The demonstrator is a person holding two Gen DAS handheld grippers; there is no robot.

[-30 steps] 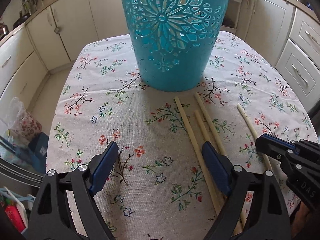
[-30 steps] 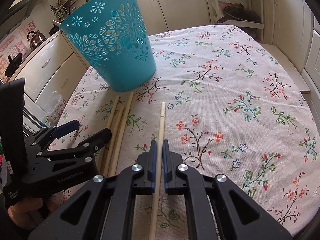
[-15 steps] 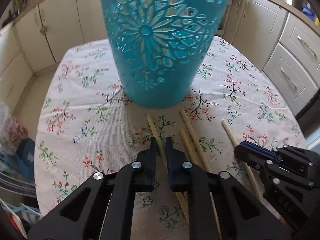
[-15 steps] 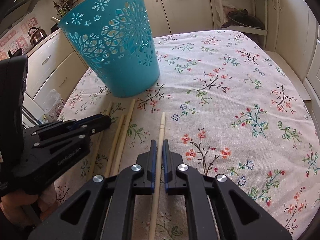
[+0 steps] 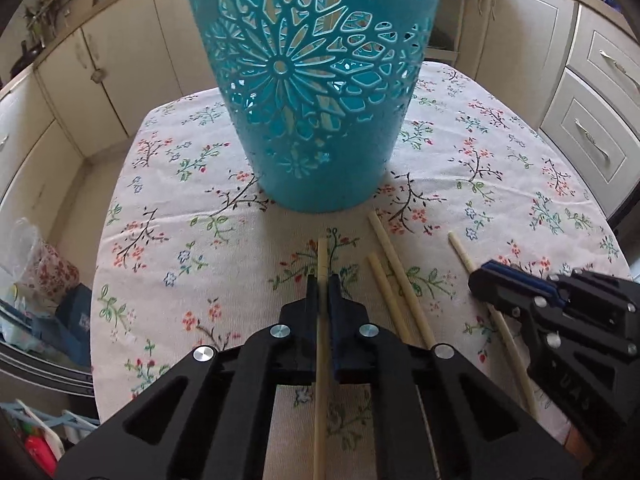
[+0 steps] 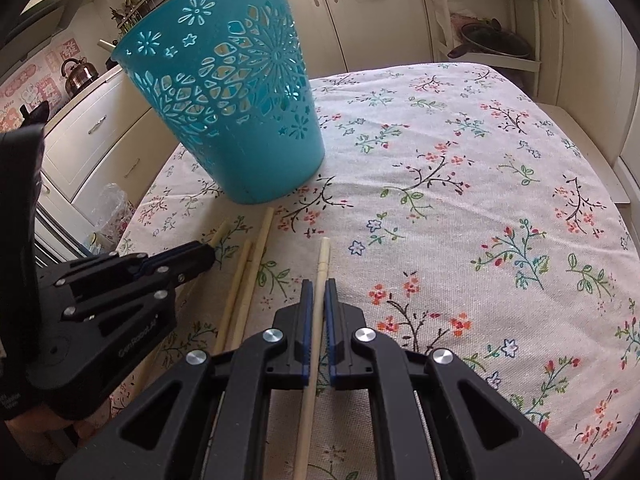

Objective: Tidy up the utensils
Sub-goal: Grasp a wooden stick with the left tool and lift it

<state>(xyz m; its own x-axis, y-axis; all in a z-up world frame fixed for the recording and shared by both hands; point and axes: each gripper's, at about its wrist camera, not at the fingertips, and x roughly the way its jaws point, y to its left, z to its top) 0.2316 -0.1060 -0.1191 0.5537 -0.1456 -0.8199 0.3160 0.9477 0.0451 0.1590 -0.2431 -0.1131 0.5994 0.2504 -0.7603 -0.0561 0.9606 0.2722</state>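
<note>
Chopsticks, count: four on view; two clamped, two loose (image 5: 394,280) on the tabletop (image 5: 168,216).
Left hand-held gripper (image 5: 322,286): closed on one chopstick (image 5: 322,256), tip pointing to 12 o'clock at the basket foot.
Right hand-held gripper (image 6: 319,292): closed on a paler chopstick (image 6: 323,256), tip also toward 12 o'clock.
Loose pair, place: side by side between the two clamped sticks; at 3 o'clock of the left hand-held gripper, at 9 o'clock of the right one.
Basket (image 5: 312,92), count: one, teal, cut-out walls, upright, at 12 o'clock, just beyond the chopstick tips.
Basket contents: light strips behind the cut-outs, too unclear to name; nothing countable inside.
Done so far: two sticks gripped, neither clearly lifted off the cloth.
Left to do, by judgement: carry both gripped sticks into the basket, then fetch the loose pair.
Stage, by judgement: early; all four visible sticks outside the basket.
</note>
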